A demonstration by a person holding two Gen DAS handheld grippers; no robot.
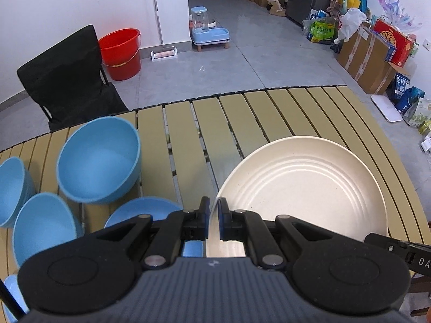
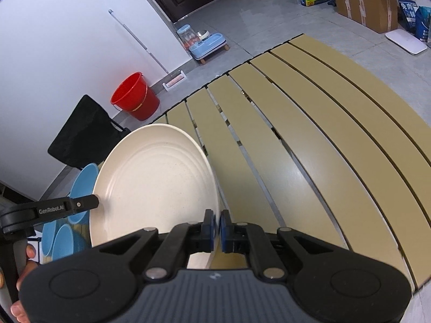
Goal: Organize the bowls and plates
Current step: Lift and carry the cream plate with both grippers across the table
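A cream ridged plate (image 1: 301, 185) hangs above the slatted table (image 1: 242, 113), held from both sides. My left gripper (image 1: 214, 215) is shut on the plate's left rim. In the right wrist view the same plate (image 2: 153, 185) fills the left half, and my right gripper (image 2: 217, 224) is shut on its right rim. The other gripper's finger (image 2: 67, 207) reaches the plate's far edge there, with a person's hand below it. Several blue bowls (image 1: 99, 158) sit on the table at the left; one of them tilts on its side.
A black folding chair (image 1: 70, 80) stands at the table's far left, with a red bucket (image 1: 121, 53) behind it. A blue pet feeder (image 1: 207, 29) is on the floor beyond. Cardboard boxes and bags (image 1: 369, 53) line the right wall. The table's right part (image 2: 323, 145) is bare slats.
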